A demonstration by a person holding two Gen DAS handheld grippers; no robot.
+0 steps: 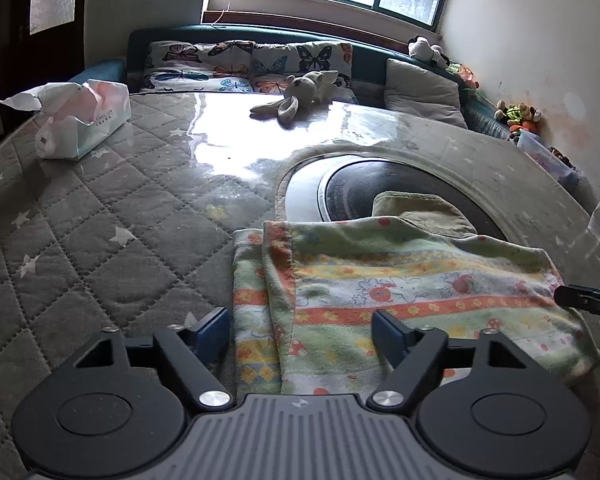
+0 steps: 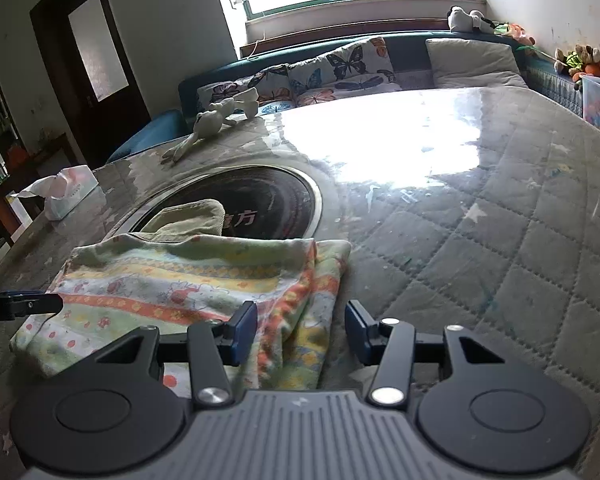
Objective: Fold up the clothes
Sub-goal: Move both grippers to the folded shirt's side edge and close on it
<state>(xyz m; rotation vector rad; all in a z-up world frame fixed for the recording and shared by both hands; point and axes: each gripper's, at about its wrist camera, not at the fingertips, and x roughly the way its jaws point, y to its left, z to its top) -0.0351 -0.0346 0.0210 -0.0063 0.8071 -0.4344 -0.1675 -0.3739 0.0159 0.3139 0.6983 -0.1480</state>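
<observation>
Jaws wide over a half-folded cloth

Both jaws stand wide and grip nothing. Between the left gripper [image 1: 302, 332] jaws lies the left edge of the patterned cloth [image 1: 400, 280]; the right gripper [image 2: 300, 330] straddles its right edge. Beyond them, an olive garment [image 2: 192, 218] rests on the surface [image 2: 500, 240]. Likely mid-fold; next, each should pinch a near corner.

Folded cloth on the worktop

The cloth [image 1: 400, 280] [image 2: 188, 280] is pale green with orange and yellow flowered stripes. It lies flat, folded over itself, layered edges along one side, its far end overlapping the round black inset.
</observation>
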